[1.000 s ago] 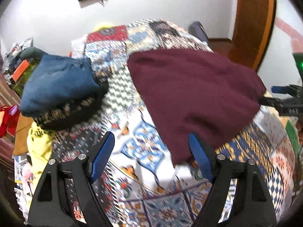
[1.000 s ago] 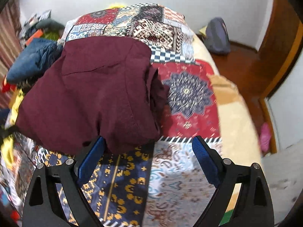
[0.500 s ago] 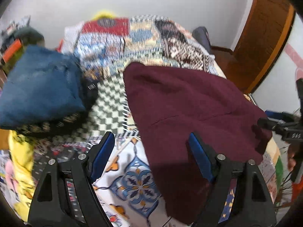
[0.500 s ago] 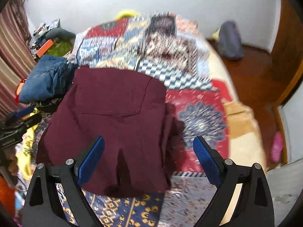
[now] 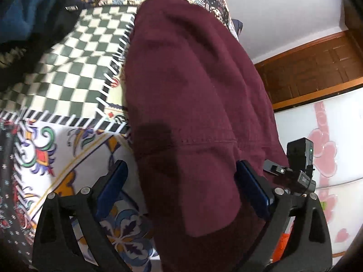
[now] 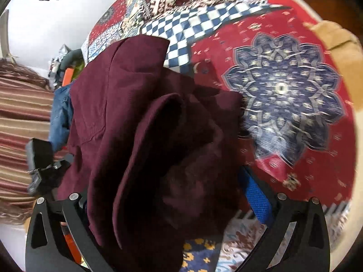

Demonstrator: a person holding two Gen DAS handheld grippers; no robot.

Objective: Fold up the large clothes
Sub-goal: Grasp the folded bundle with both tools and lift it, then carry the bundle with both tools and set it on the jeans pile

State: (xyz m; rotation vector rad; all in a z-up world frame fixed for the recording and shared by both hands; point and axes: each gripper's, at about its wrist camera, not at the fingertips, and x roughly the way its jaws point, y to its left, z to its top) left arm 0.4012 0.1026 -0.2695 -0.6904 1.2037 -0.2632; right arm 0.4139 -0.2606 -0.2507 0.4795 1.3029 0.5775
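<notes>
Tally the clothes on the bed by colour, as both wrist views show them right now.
Maroon garment: 1
Blue denim garment: 1
Total: 2, lying on the patchwork bedspread. Other fabric at the left view's blurred edge is too unclear to count.

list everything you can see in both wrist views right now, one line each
maroon garment: one, dark red, lying on the bed, bunched up on the right gripper's side, cloth between the fingers of both grippers
patchwork bedspread: one, many colours, covering the bed under the garment
blue denim clothing: one piece visible, blue, on the bed beyond the garment's far edge
wooden door: one, brown, right background of the left wrist view
striped curtain: one, red and beige, left edge of the right wrist view
left gripper: one, black with blue pads, jaws opening around the garment's edge
right gripper: one, black with blue pads, jaws opening around the bunched cloth
</notes>
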